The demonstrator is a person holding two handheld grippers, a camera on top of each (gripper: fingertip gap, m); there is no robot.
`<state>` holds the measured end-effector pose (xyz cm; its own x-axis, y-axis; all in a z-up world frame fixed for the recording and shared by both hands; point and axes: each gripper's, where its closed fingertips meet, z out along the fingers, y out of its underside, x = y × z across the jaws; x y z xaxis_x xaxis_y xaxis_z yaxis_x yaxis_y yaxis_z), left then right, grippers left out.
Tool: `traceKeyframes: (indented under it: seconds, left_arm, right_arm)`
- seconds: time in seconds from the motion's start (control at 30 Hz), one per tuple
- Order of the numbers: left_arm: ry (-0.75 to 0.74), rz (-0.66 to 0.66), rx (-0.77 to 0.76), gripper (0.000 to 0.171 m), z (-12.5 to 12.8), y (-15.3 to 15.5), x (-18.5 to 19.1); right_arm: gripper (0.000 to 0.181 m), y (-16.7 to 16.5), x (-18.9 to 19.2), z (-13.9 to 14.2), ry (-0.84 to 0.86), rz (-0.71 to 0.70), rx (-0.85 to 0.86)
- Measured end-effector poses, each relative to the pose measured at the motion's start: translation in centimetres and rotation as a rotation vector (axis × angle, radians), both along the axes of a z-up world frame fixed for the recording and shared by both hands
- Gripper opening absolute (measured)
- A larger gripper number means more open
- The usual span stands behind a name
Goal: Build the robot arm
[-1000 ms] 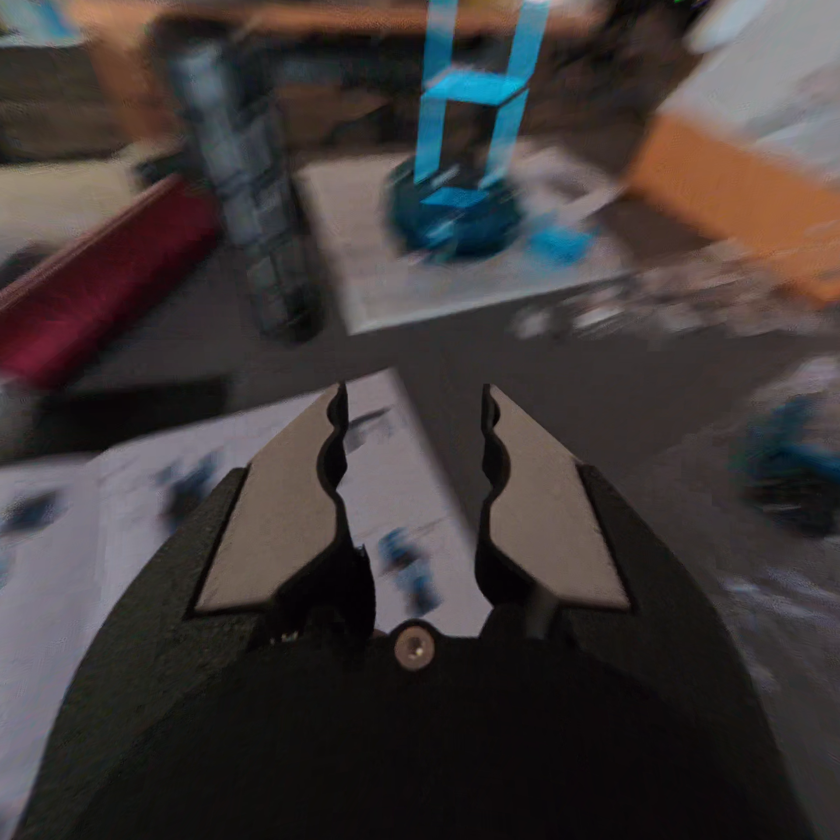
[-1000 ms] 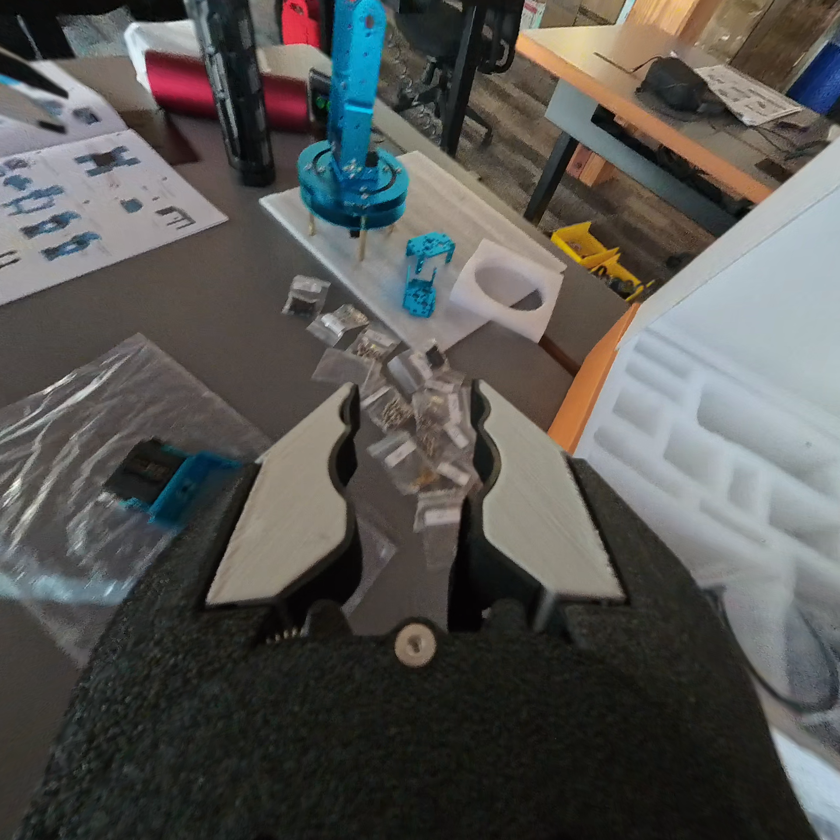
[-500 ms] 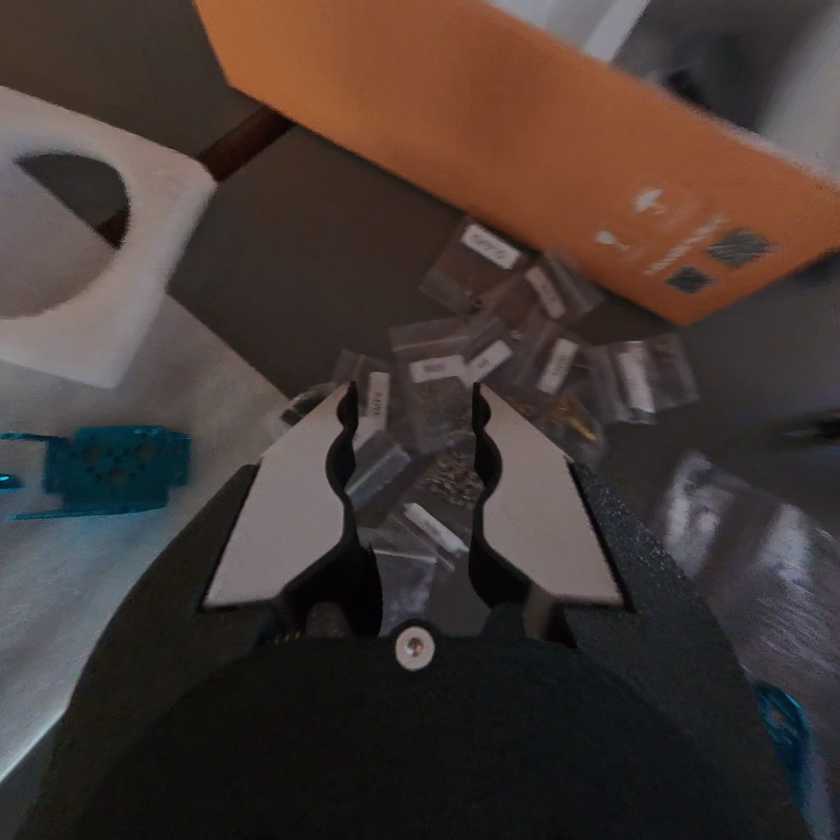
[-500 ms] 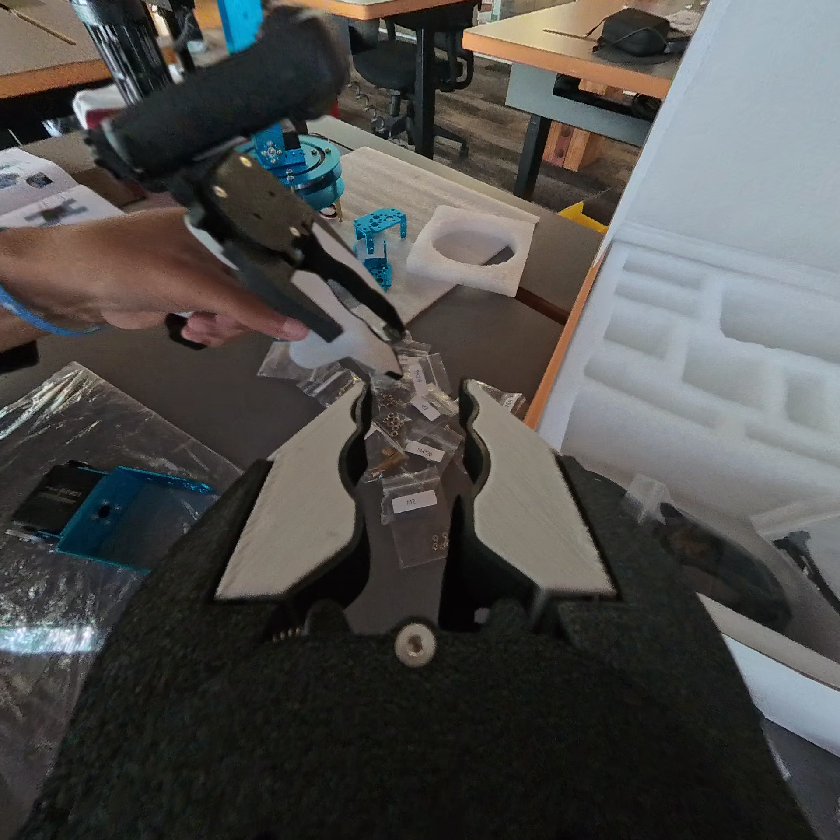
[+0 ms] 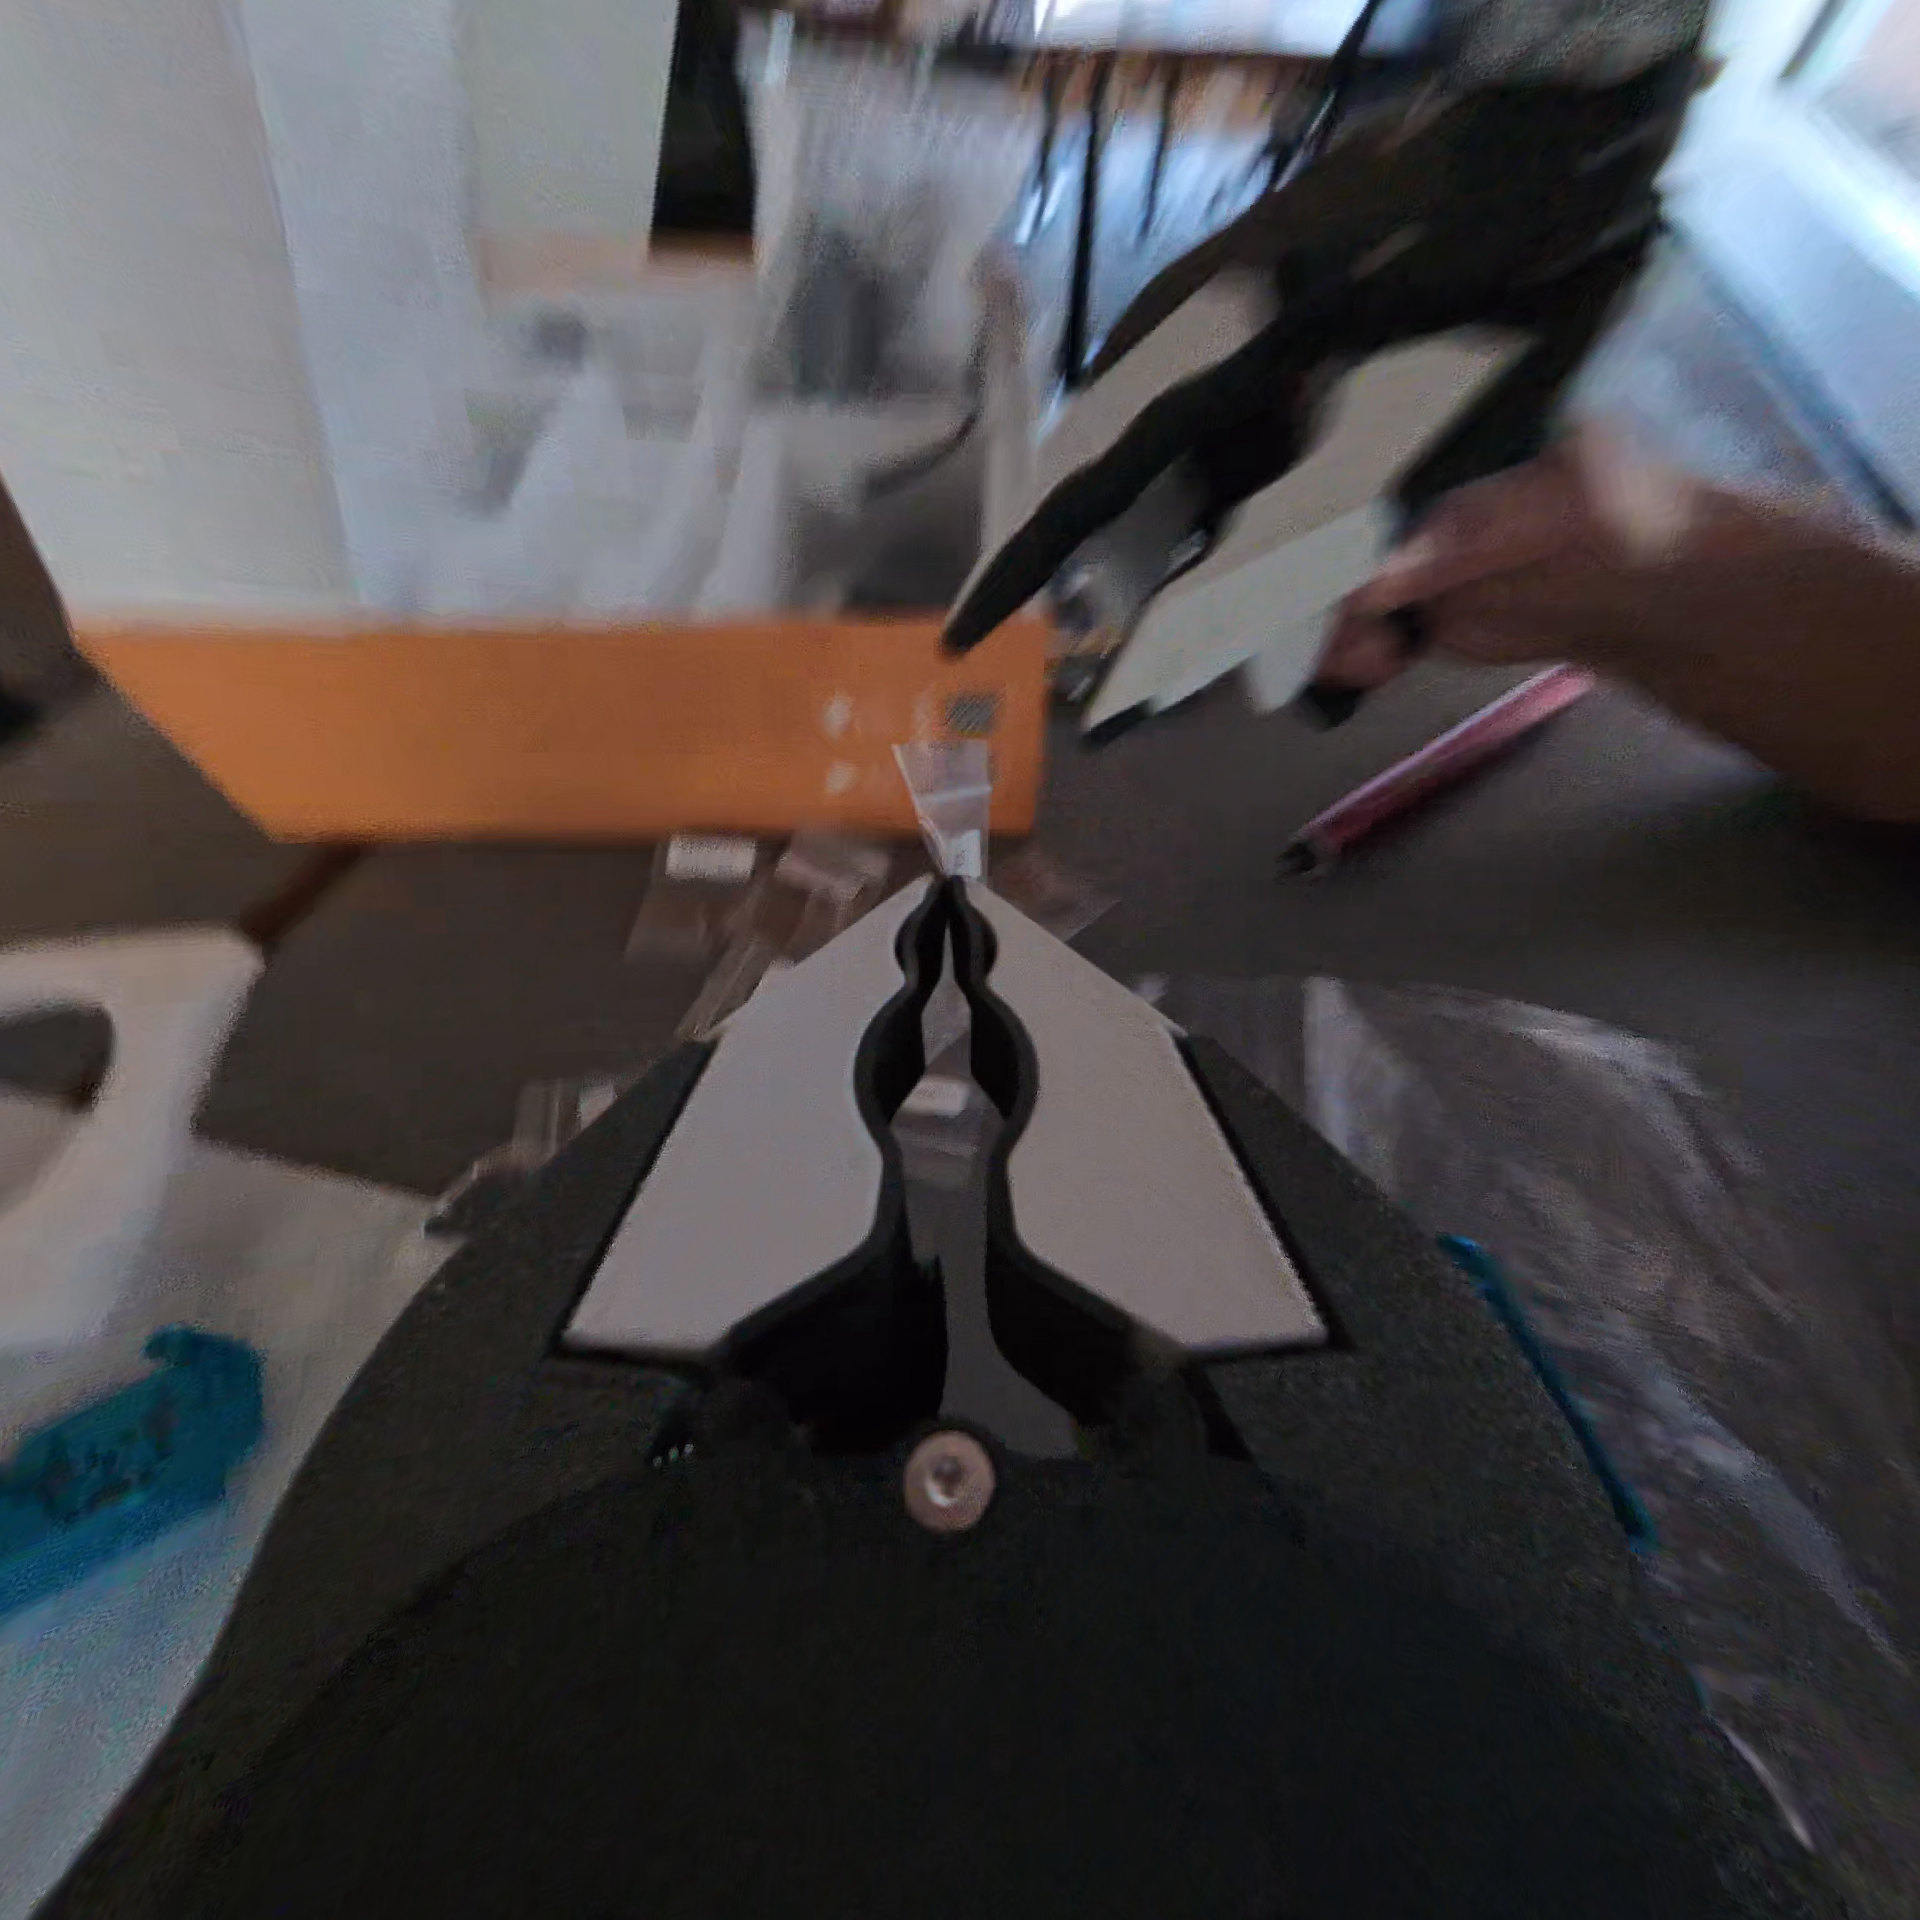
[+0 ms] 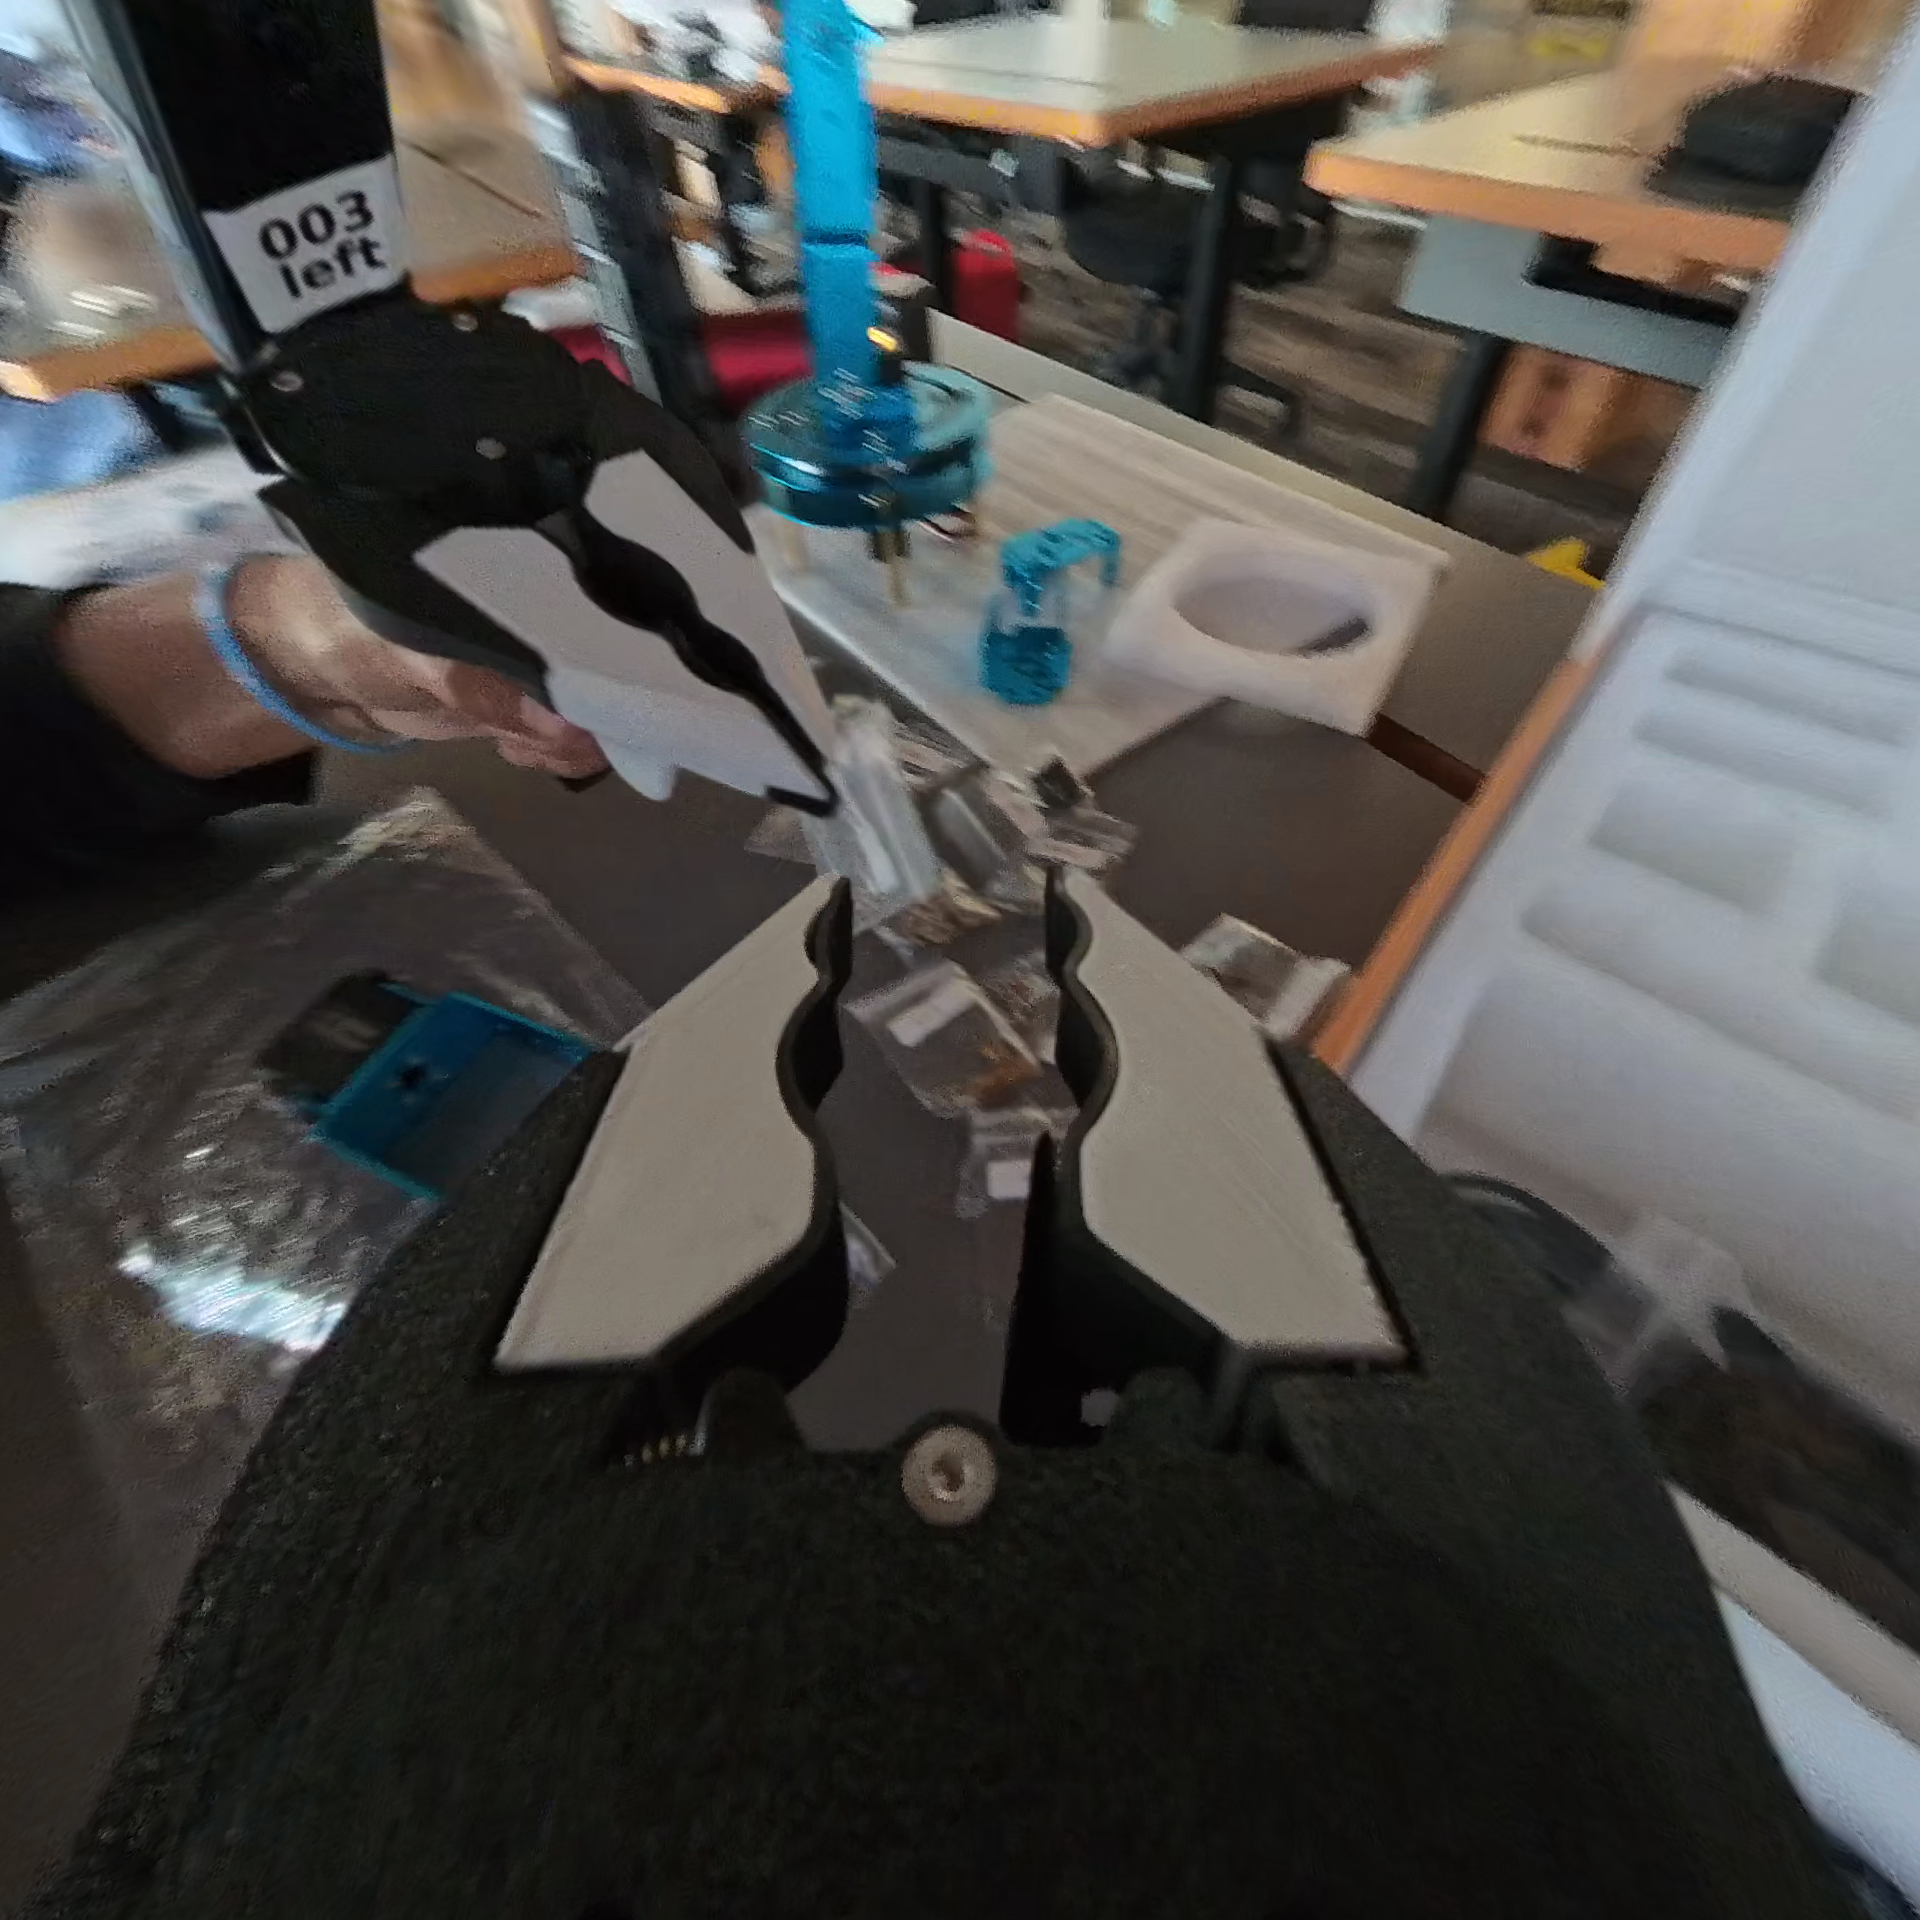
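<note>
Clear small plastic bag (image 5: pixel 951 805) hangs pinched in the closed tips of the left hand-held gripper (image 5: pixel 951 883), above the dark grey table (image 5: pixel 416 977); the right hand-held gripper (image 6: pixel 945 894) hovers empty, jaws parted, over scattered clear hardware packets (image 6: pixel 966 1049) beside the orange box edge (image 5: pixel 540 727).

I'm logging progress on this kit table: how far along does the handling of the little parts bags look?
Done: the left gripper is shut on one small clear bag, raised off the table. In hand: the right gripper hovers open just beneath that bag. Left: the pile of small bags lies loose on the dark table beside the orange-edged box.
</note>
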<state>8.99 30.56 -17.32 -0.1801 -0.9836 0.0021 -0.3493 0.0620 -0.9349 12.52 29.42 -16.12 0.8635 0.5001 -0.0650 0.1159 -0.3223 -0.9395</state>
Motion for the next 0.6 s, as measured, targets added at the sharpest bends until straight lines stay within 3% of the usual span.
traceKeyframes:
  seconds: [0.07,0.13,0.17,0.3,0.4,0.6]
  left_arm:
    - [-0.168,-0.023,0.050,0.000,3.4,-1.9,-2.3]
    - [-0.231,-0.038,0.053,0.000,5.1,-3.3,-4.1]
    - [-0.251,-0.056,0.042,0.000,5.6,-4.1,-4.9]
    - [-0.329,-0.077,0.033,0.000,6.9,-6.2,-7.5]
    - [-0.343,-0.095,0.035,0.000,7.2,-7.2,-8.6]
    - [-0.351,-0.044,0.047,0.000,6.6,-7.0,-9.3]
  right_arm:
    - [0.036,-1.0,-1.8,1.2,0.042,0.119,0.053]
    - [0.029,-3.7,-5.3,3.0,0.124,0.346,0.088]
    - [0.027,-4.4,-6.4,3.9,0.145,0.385,0.113]
    - [0.022,-5.5,-9.2,5.1,0.129,0.443,0.185]
    - [0.007,-6.0,-10.5,5.4,0.152,0.482,0.217]
    - [0.000,-6.3,-11.6,5.0,0.175,0.517,0.196]
